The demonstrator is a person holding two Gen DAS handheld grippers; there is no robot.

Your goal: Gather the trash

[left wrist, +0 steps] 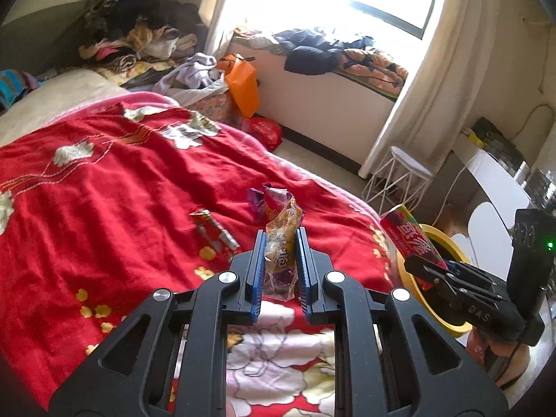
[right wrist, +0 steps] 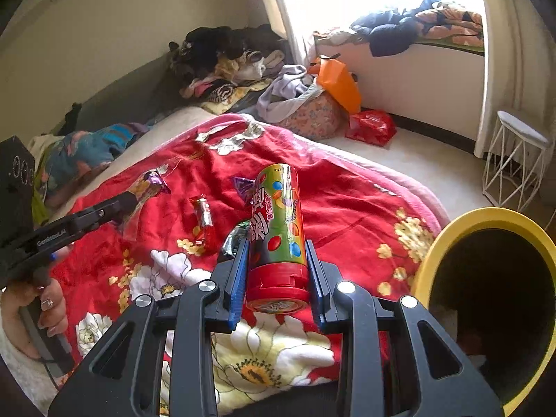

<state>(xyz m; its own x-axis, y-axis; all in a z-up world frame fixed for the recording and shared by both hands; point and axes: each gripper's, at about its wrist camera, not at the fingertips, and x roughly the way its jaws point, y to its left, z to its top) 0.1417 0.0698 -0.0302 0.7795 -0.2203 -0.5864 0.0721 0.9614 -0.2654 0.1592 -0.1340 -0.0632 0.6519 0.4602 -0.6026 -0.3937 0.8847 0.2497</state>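
A bedroom, bright with window glare. The bed fills most of the view, spread with a red floral blanket (left wrist: 114,187), white and yellow blossoms printed across it. At the head, a heap of clothes (left wrist: 135,27) lies piled against the wall; more clothing is strewn along the window ledge (left wrist: 333,52) under a pale curtain (left wrist: 441,80). Down on the floor by the bed: an orange bag (left wrist: 243,85), a red plastic bag (right wrist: 371,127), and a white wire-frame stool (right wrist: 514,160).

Right beside the bed's edge stands the yellow-rimmed trash bin (right wrist: 486,219), dark inside.

Now the hands. The right gripper (right wrist: 278,278) pinches a candy tube (right wrist: 278,222) above the blanket, red cap toward the camera, green and red label with large Chinese characters and coloured candies; "PS1" is printed near the far end. The left gripper (left wrist: 279,267) is clamped on a crinkled clear-and-purple snack wrapper (left wrist: 281,239), lifted off the blanket; its print is too crumpled to read.

Left behind on the blanket: a small red candy wrapper (right wrist: 203,213), a purple wrapper (right wrist: 243,186), and a dark wrapper (right wrist: 236,238) just behind the right gripper's blue finger.

The side of the left gripper, seen from the right wrist, reads "GenRobot.AI".
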